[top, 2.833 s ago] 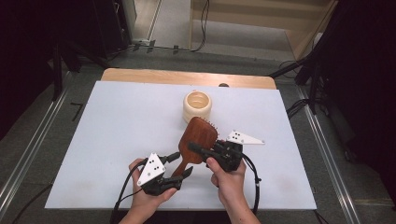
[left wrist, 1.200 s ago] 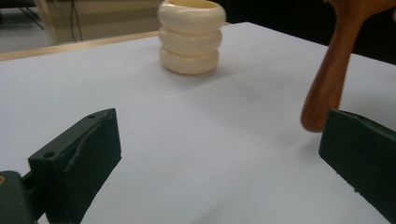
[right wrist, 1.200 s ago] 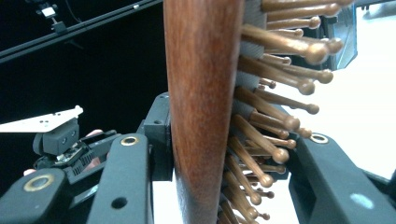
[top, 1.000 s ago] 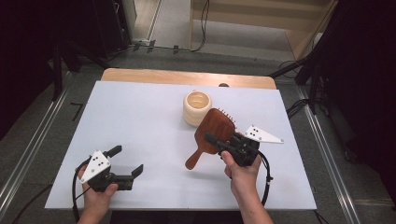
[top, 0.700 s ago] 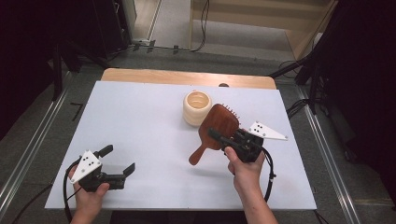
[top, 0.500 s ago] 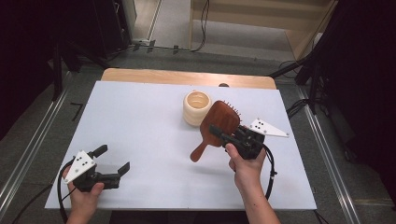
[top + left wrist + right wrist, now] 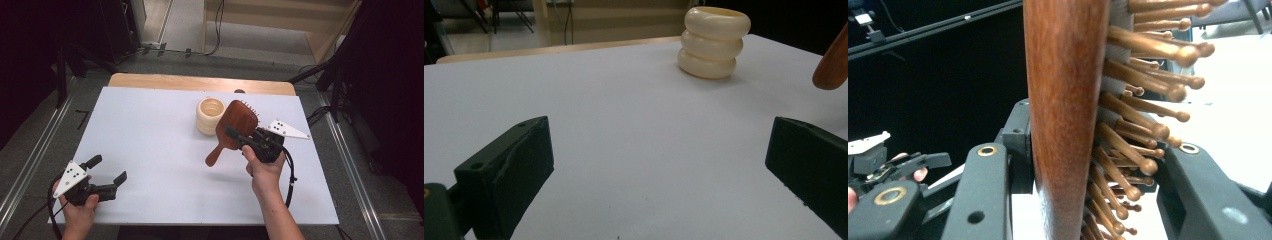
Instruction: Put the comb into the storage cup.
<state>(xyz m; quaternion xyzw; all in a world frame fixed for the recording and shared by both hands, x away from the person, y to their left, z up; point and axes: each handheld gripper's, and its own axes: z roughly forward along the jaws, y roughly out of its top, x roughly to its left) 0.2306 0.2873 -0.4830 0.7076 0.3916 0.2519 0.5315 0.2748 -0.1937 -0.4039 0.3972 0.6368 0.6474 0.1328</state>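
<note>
Near the right side of the white table (image 7: 150, 120), the right gripper (image 7: 243, 139) squeezes a wooden hairbrush (image 7: 234, 122) by its head and holds it up off the table. Just left of the brush stands a cream ringed cup (image 7: 210, 115). At the near left corner, the left gripper (image 7: 106, 169) has its jaws wide apart, holding nothing.
</note>
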